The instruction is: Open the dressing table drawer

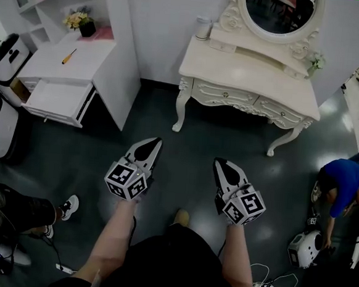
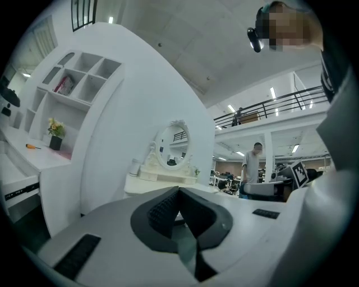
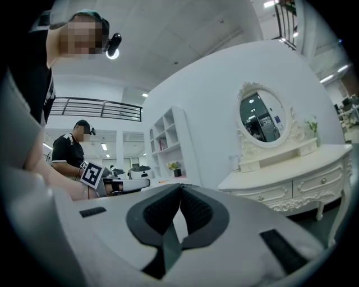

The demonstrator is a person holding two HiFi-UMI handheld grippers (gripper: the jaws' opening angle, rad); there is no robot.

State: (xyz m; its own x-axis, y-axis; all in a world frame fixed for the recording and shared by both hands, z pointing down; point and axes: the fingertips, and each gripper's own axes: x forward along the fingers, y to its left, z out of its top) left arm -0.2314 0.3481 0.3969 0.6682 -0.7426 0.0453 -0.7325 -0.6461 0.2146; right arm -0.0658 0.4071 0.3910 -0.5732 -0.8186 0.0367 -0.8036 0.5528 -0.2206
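Plainly closed, the drawer (image 1: 223, 95) sits in the front of the cream desk (image 1: 247, 68) at the far wall, well apart from both claws. The left claw (image 1: 150, 144) and right claw (image 1: 222, 165) are pressed together, pinching nothing. Arriving like that, they would likely bump the knob instead of gripping it. Bare floor (image 1: 190, 131) lies ahead, and a white cabinet (image 1: 121, 55) juts out on the left.

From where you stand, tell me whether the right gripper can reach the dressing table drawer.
Probably not yet: the right gripper is short of the dressing table, with floor between. Nothing blocks its drawer; a step forward should do.
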